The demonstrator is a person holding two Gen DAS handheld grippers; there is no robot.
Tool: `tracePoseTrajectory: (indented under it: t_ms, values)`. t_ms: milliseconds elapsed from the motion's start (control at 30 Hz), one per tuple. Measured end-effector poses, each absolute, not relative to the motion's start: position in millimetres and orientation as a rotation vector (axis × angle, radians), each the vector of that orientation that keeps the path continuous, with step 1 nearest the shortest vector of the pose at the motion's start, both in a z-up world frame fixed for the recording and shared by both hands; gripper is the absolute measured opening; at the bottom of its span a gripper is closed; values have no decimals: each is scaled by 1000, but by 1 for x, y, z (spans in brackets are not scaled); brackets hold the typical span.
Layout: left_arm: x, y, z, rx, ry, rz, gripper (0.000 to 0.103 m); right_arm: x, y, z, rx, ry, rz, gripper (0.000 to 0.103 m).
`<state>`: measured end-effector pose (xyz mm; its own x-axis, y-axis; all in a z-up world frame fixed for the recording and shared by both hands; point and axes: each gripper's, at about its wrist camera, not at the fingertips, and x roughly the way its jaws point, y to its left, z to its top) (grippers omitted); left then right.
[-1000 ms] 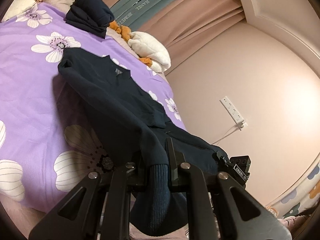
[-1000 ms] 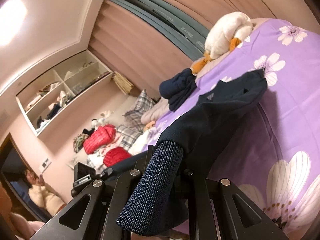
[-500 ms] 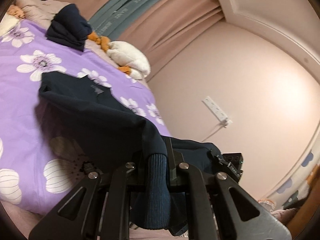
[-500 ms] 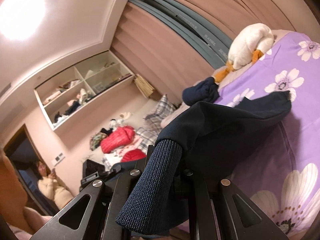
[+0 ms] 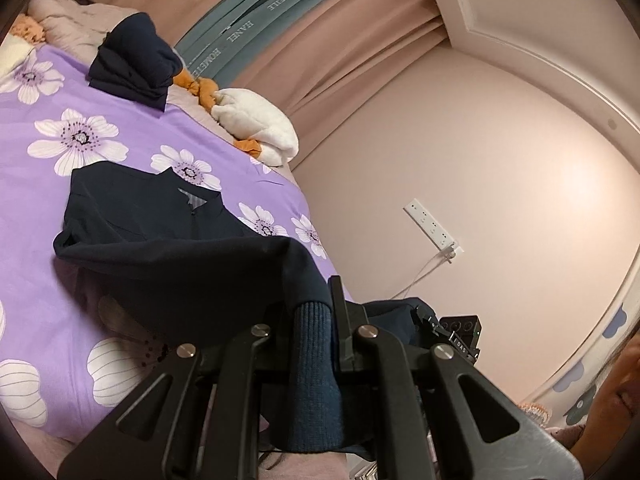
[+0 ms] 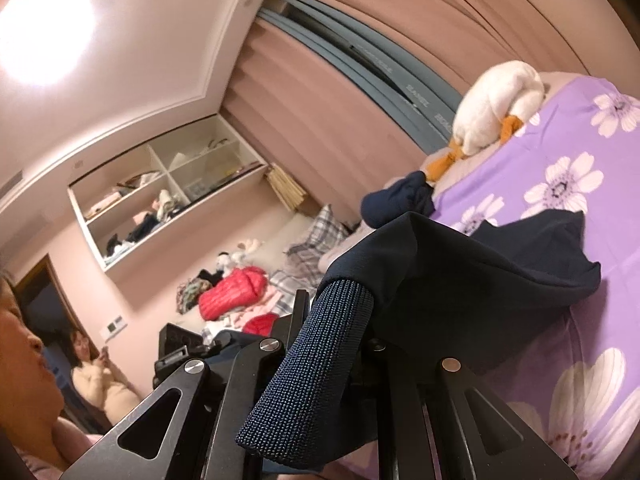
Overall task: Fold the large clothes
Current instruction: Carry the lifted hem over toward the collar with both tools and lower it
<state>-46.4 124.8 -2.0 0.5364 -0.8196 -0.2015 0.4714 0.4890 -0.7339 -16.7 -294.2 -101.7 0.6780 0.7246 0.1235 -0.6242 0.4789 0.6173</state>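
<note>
Okay, you're mid-fold: the left claw is clamped on one ribbed cuff and the right claw grips the other cuff of the navy sweater. Its collar end lies on the purple bed; the hem end hangs lifted off it. Next, I'd judge, carry both cuffs forward over the body toward the collar, level, then let go.

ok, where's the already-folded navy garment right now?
The folded navy garment sits at the far end of the purple floral bedspread, upper left in the left wrist view, beside the white plush duck near the curtains.
</note>
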Motion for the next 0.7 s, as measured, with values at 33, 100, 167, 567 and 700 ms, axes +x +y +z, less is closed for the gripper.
tracePoseTrajectory:
  t_ms: [33, 100, 167, 567, 700]
  values:
    - [-44, 125, -3, -681, 592, -840, 9, -17, -296, -103, 686, 164, 823, 14]
    - [-35, 126, -7, -709, 605, -834, 9, -15, -297, -104, 687, 170, 794, 14]
    - [-28, 125, -8, -718, 614, -823, 9, -12, -298, -104, 689, 174, 777, 14]
    - [13, 132, -1, -691, 582, -705, 10, 22, -310, -103, 774, 175, 702, 14]
    - [38, 137, -1, -684, 569, -648, 12, 41, -312, -96, 784, 181, 660, 14]
